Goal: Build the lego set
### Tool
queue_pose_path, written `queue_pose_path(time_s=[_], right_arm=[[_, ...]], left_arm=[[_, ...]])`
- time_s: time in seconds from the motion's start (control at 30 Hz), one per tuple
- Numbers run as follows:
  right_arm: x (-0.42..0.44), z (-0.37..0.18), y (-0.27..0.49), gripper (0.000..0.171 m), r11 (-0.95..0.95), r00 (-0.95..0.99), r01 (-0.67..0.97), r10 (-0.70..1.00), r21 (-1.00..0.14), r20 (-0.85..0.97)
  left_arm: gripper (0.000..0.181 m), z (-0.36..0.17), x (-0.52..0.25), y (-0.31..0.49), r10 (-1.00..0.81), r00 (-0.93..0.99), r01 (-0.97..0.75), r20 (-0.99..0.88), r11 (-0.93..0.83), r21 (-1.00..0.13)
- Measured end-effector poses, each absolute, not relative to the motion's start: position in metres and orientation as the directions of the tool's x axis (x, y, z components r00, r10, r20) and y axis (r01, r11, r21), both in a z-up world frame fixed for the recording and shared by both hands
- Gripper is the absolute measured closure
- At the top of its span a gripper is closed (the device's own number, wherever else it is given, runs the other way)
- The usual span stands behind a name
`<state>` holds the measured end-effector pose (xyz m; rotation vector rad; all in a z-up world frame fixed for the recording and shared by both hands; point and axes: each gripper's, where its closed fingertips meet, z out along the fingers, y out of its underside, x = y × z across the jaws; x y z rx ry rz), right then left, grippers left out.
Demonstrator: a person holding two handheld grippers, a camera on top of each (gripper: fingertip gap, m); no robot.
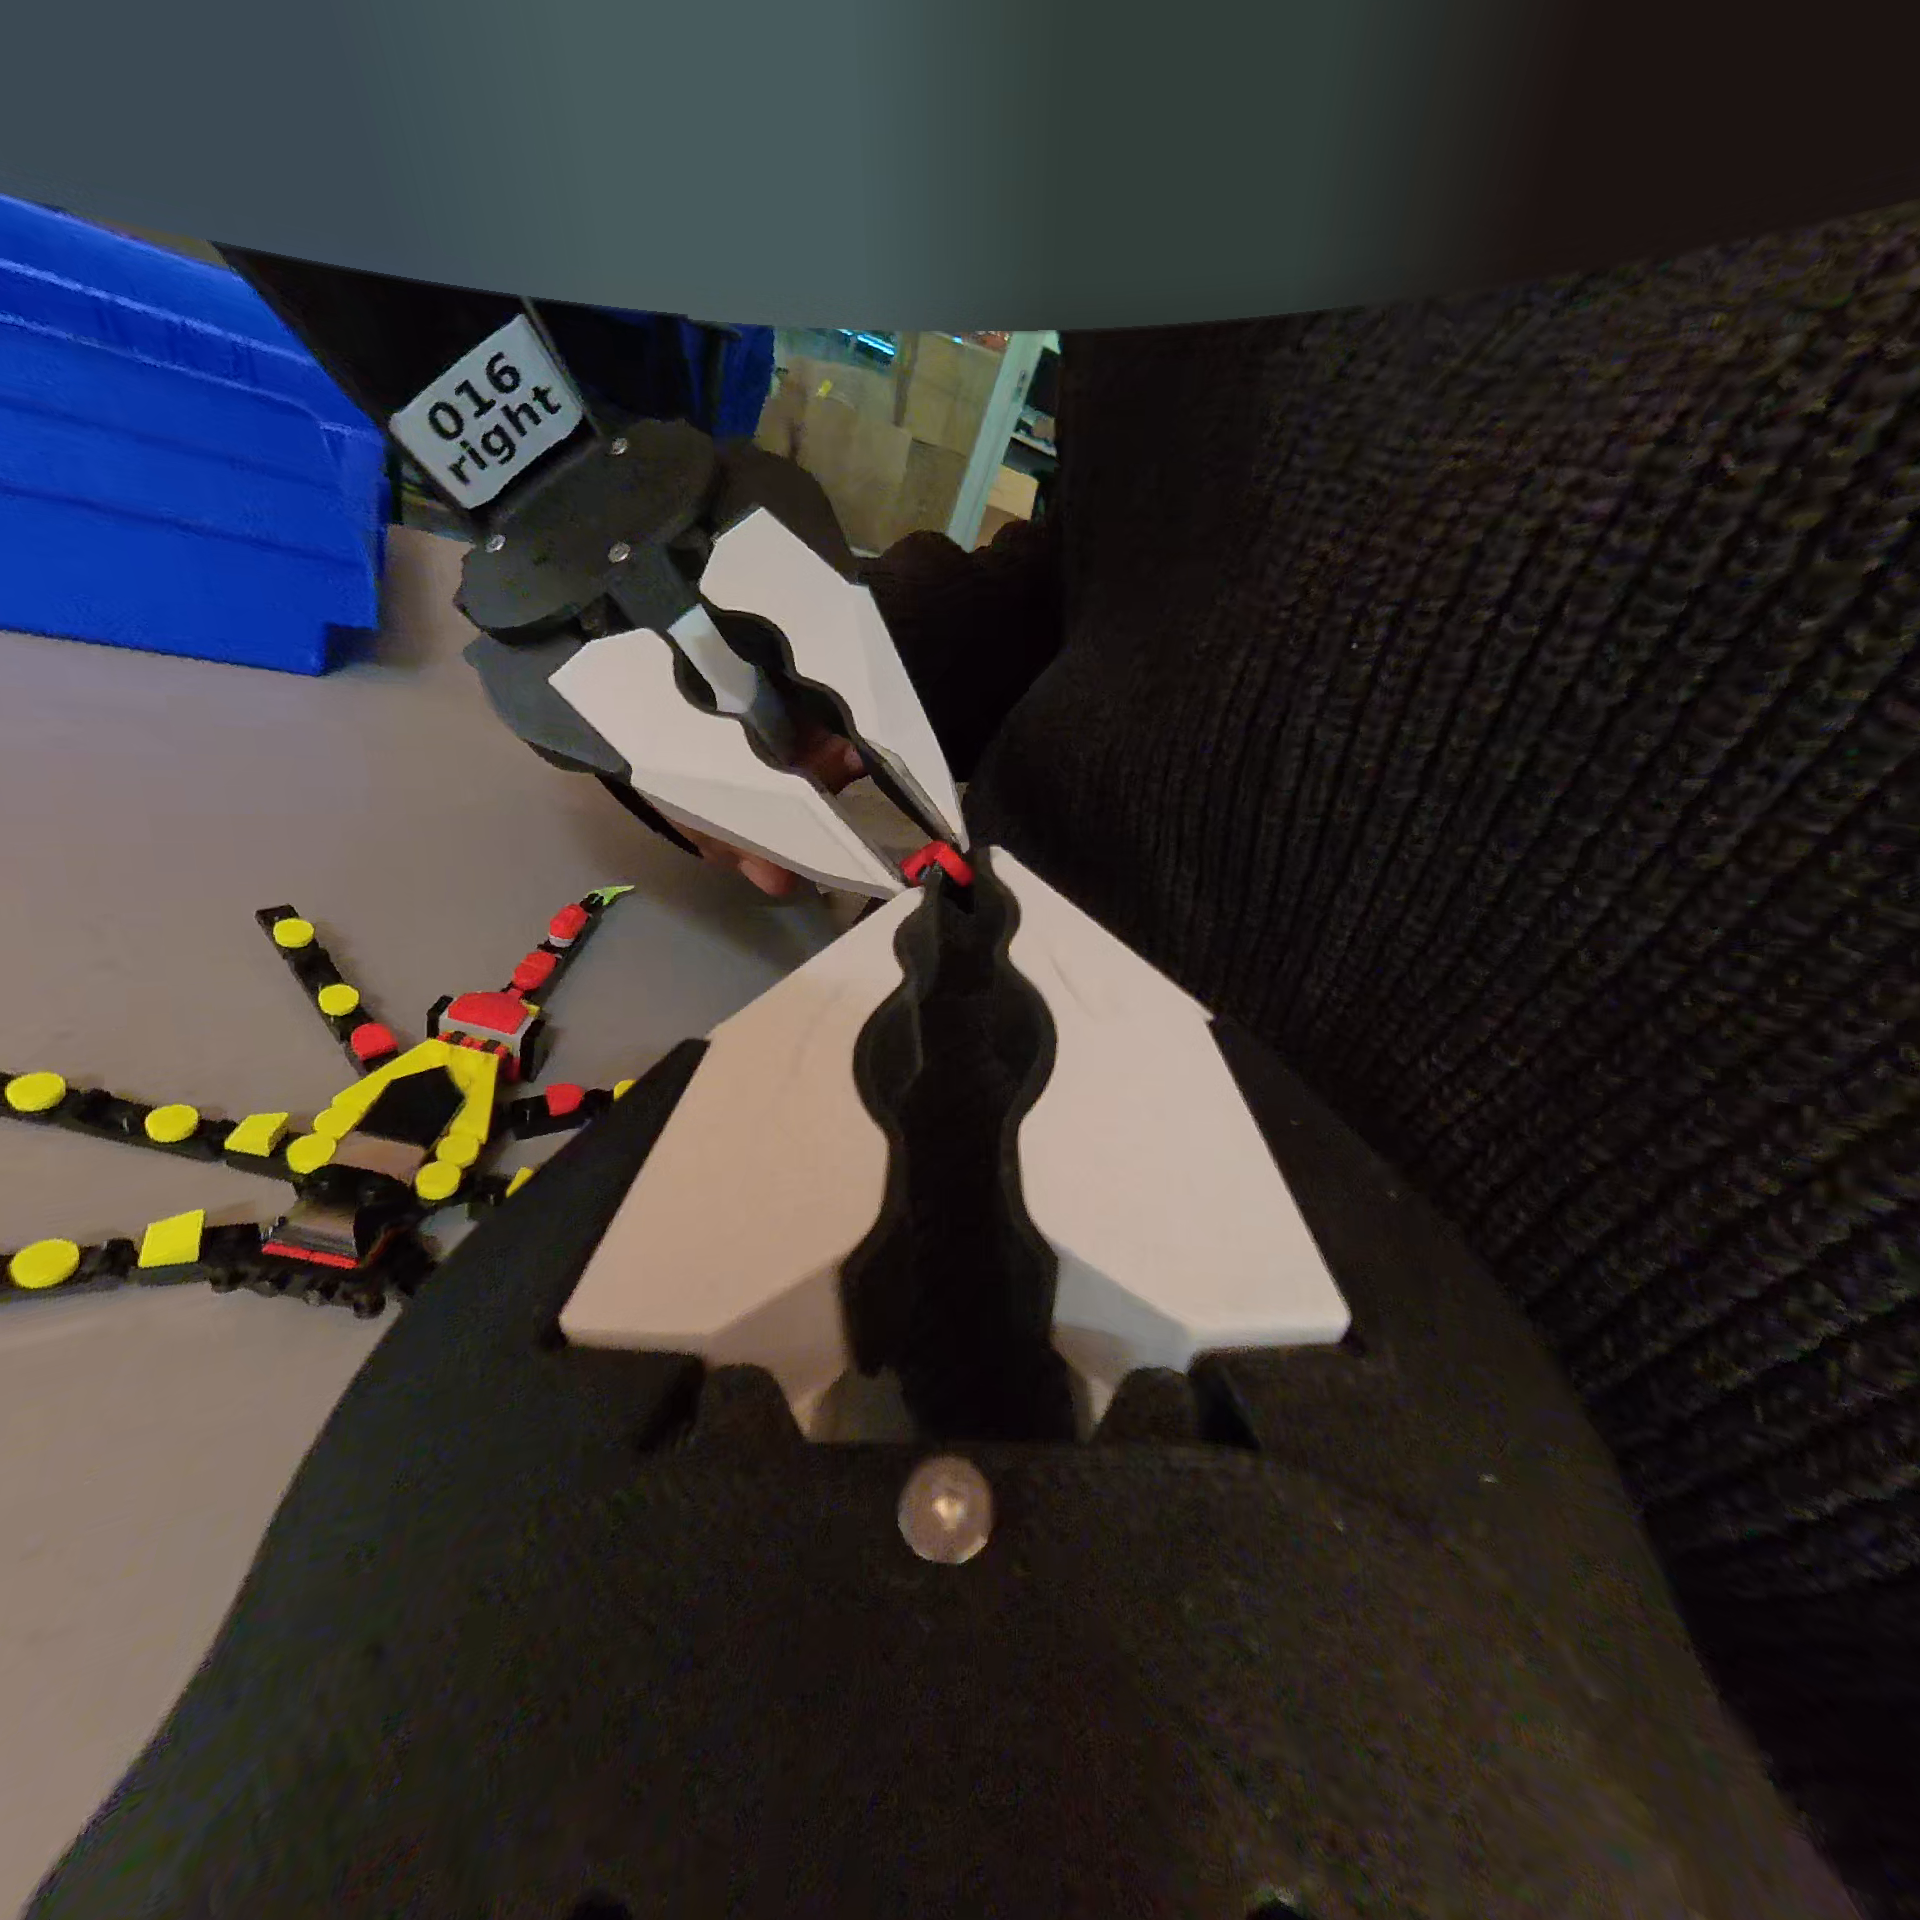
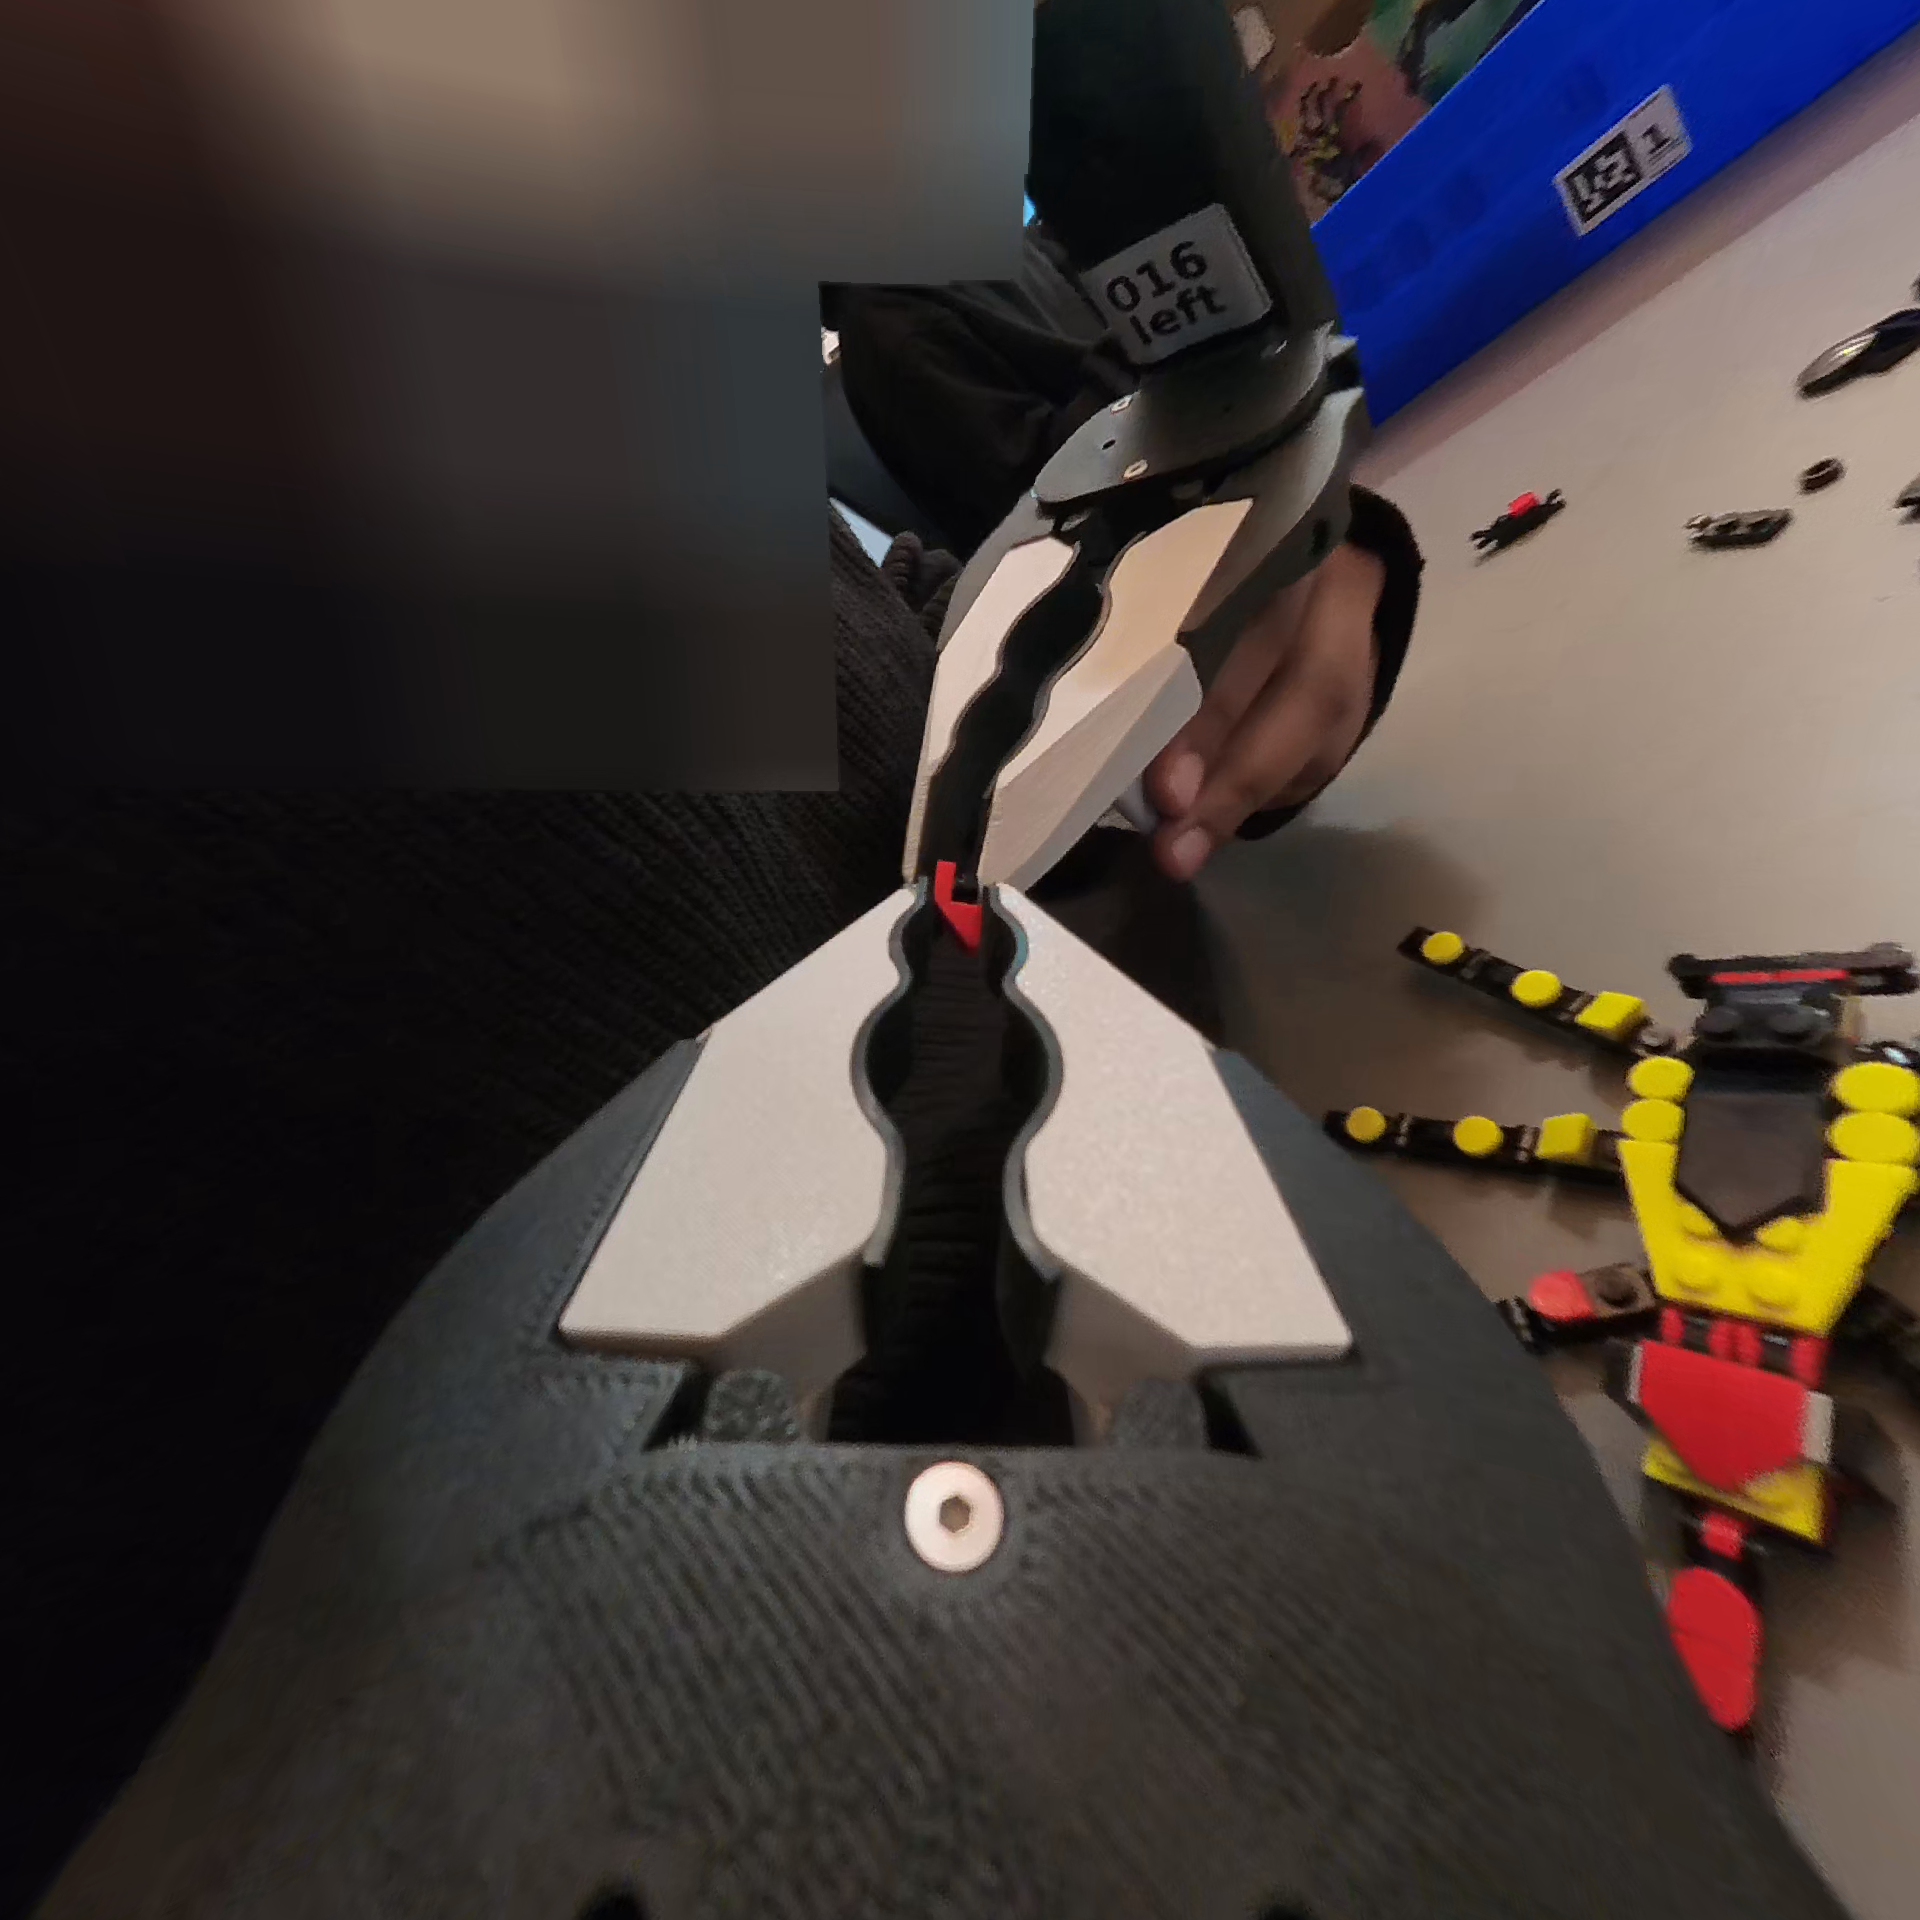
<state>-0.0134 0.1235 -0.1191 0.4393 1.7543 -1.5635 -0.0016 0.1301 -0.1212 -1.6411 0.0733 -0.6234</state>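
Count of items in view: two tools, the left tool (image 1: 951,904) and the right tool (image 2: 956,904). One small red brick (image 2: 954,902) sits between their tips. One assembled black, yellow and red lego model (image 2: 1725,1236) lies on the tabletop (image 2: 1558,727). One blue bin (image 2: 1538,197). About five loose dark pieces (image 2: 1517,525), too small to count surely.

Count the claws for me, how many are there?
2. The left claw and the right claw meet tip to tip above the table, both pinching one small red piece.
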Motion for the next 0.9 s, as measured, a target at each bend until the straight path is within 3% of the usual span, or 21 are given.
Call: queue_pose_path(time_s=[0.43,0.9], right_arm=[[-0.001,-0.127,0.125,0.164,0.272,-0.684,0.638,-0.231,-0.721,-0.692],[0.032,-0.130,0.124,0.164,0.389,-0.562,0.655,-0.323,-0.648,-0.761]], left_arm=[[0.181,-0.128,0.014,0.132,-0.418,0.868,0.197,0.270,-0.209,-0.958],[0.181,-0.130,0.046,0.130,-0.534,0.810,0.133,0.243,-0.236,-0.963]])
